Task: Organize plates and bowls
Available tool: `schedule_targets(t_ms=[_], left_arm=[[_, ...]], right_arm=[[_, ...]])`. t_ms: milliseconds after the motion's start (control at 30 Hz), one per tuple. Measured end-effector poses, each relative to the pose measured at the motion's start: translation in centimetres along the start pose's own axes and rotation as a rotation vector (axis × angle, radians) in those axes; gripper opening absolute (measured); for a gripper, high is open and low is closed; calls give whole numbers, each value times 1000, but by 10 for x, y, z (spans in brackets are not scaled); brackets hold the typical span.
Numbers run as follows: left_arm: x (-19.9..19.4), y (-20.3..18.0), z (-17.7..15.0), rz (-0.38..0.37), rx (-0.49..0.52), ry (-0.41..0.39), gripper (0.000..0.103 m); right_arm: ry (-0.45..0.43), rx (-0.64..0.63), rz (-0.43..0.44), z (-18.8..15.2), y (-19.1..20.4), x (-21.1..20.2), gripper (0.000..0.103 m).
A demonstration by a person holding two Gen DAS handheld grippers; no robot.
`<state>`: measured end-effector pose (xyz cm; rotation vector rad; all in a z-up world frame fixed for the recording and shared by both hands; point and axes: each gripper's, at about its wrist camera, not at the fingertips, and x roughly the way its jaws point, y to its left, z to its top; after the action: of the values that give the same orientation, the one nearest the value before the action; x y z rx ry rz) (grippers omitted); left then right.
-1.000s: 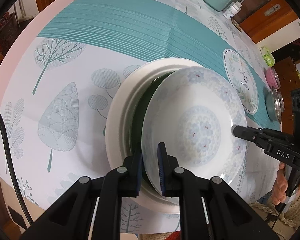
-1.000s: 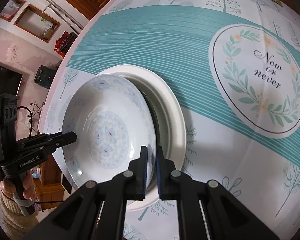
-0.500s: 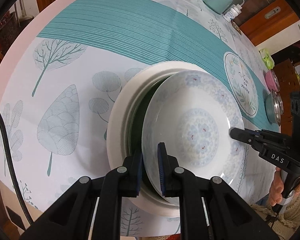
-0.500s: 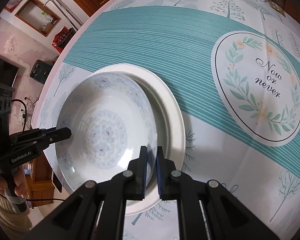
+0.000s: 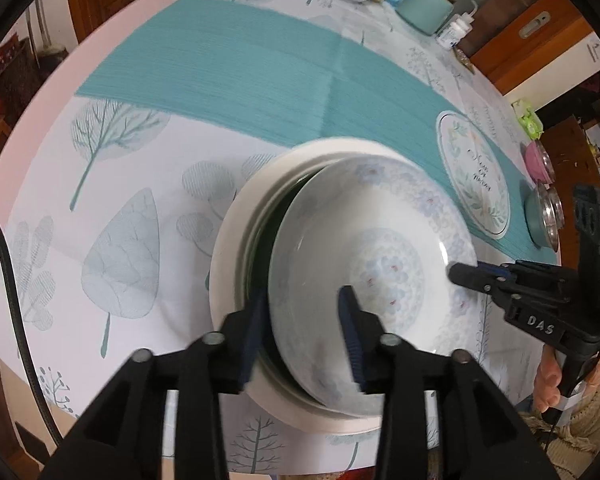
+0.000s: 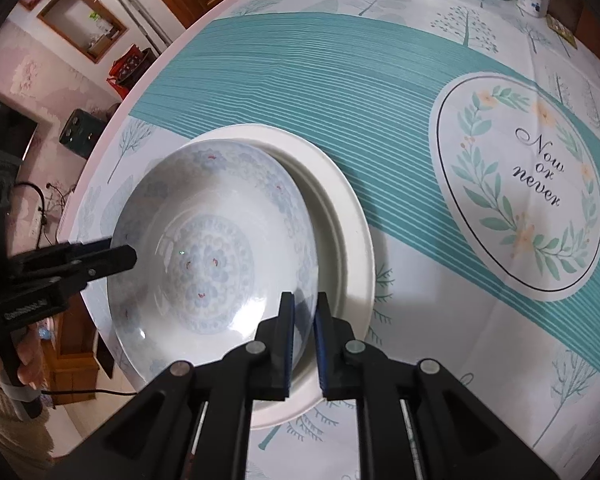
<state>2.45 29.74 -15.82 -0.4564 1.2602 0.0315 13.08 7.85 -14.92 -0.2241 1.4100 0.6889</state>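
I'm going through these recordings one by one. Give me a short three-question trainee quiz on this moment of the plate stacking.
1. True or false: the left tool is clamped shut on the floral plate.
2. Pick one. The floral plate sits over: A) a wider white plate; B) a steel pot; C) a cutting board.
3. Fill in: the words inside the printed wreath on the tablecloth read "Now or ____".

Key: 1 false, its fingers stand well apart on either side of the rim. 2 A. 3 never.
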Motion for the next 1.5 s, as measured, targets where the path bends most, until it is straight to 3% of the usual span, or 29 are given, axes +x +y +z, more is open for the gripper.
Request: schedule_targets(t_ms=[133,300,433,800,1000,1433,1500], left_arm=[[-10,-9,0,23,26,-35,60],[-22,-25,-2,45,66,-68,69],[-31,-38,-5,53,90,-93,77],[-62,-87,-18,101,183,-180,84],[-79,-125,-30,85,229,-221,85],[-89,-235,-56,45,382,-310,87],[-87,-254,-57,24,408,-320,87]], right_arm=[[-24,-17,-19,-1,1,-9,11],[-80,-21,-25,-5,0,-29,24],[-117,-26,-27,-10,-1,-44,27],[-225,-14,-26,-36,-9,-88,29],[-313,6,-52,-59,-21,-123,34],[-514,94,-205,-129,-57,-204,39],[-535,115,-239,-136,-66,-214,45]])
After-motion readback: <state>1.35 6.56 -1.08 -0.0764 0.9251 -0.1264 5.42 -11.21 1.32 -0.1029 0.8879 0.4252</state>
